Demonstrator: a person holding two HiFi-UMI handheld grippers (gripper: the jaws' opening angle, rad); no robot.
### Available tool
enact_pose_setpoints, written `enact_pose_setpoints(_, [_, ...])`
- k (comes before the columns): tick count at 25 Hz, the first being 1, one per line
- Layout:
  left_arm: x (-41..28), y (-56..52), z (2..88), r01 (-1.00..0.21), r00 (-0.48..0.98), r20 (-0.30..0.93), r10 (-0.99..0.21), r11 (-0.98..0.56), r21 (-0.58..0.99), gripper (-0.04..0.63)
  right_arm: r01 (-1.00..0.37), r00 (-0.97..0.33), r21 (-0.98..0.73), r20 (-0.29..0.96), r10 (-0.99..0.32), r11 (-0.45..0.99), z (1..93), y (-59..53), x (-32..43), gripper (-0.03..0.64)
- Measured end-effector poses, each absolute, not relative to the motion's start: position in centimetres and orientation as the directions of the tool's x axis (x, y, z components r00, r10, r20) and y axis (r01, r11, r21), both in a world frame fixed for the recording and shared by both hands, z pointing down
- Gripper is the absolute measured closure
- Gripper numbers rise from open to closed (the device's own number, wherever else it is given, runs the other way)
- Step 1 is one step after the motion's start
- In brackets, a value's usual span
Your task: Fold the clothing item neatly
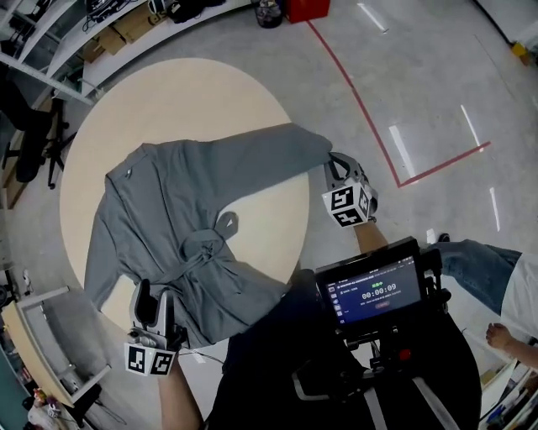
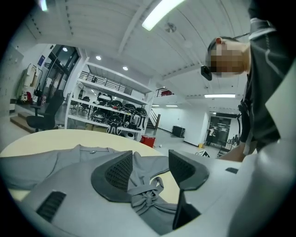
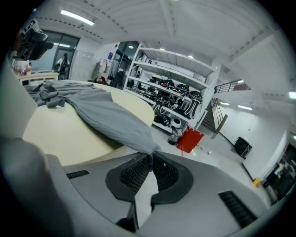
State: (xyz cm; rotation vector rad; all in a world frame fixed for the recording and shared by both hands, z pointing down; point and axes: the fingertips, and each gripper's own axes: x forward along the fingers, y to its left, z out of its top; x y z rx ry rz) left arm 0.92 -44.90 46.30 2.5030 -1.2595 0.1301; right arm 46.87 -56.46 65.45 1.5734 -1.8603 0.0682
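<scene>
- The round table (image 1: 172, 92) fills the upper left of your head view. Only that view shows its whole outline. Each claw view catches just a pale slice of the top (image 2: 55, 136) (image 3: 64, 134).
- The garment (image 1: 164, 210) lies spread on the table, left of centre in the head view, with its lower hem hanging over the near edge. Your left claw view shows it low and flat across the bottom (image 2: 69, 157), collar towards the far side. Your right claw view shows mostly one sleeve (image 3: 108, 118), running from upper left down to the jaws.
- Shelves (image 3: 178, 99) loaded with dark gear stand behind the table in both claw views (image 2: 108, 115). The head view shows only their edge at the top left.
- A red box (image 3: 189, 139) sits on the floor beyond the table, seen in all three views (image 2: 148, 140) (image 1: 307, 8). You cannot tell what is in it.
- A screen (image 1: 376, 290) with a timer sits at your chest, lower right, in the head view alone.
- Your right claw (image 3: 151, 167) is clamped on the end of the sleeve. In the head view it sits just off the table's right edge (image 1: 334, 164), with the sleeve stretched across to it.
- Your left claw (image 2: 150, 169) has its jaws apart with nothing gripped. It sits at the hem, lower left in the head view (image 1: 155, 304). Whether it touches the cloth is unclear.
- The tied knot (image 2: 147, 196) of the garment shows through the gap of the left jaws, beyond them. In the head view it lies mid-garment (image 1: 202, 248).
</scene>
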Motion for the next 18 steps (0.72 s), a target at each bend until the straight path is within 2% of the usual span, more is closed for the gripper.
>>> enact_pose_setpoints(6, [-3.4, -43.2, 46.0, -0.778, 0.622, 0.17, -0.765, -0.577, 0.248, 0.35, -0.717, 0.096, 0.651, 0.445, -0.89, 0.248, 56.9, -57.2, 44.7, 0.591])
enact_pose_setpoints(11, [-9.3, -41.3, 47.3, -0.804, 0.589, 0.147, -0.795, -0.556, 0.213, 0.35, -0.6, 0.067, 0.752, 0.388, -0.919, 0.274, 51.9, -60.8, 36.1, 0.592])
enact_pose_setpoints(14, [-14.6, -40.8, 47.2, -0.809, 0.576, 0.12, -0.808, -0.543, 0.227, 0.35, -0.559, 0.012, 0.771, 0.374, -0.927, 0.304, 49.8, -63.8, 26.8, 0.591])
enact_pose_setpoints(18, [-24.4, -39.1, 46.3, -0.816, 0.542, 0.086, -0.836, -0.5, 0.289, 0.35, -0.501, -0.131, 0.751, 0.425, -0.896, 0.43, 48.9, -67.2, 5.9, 0.591])
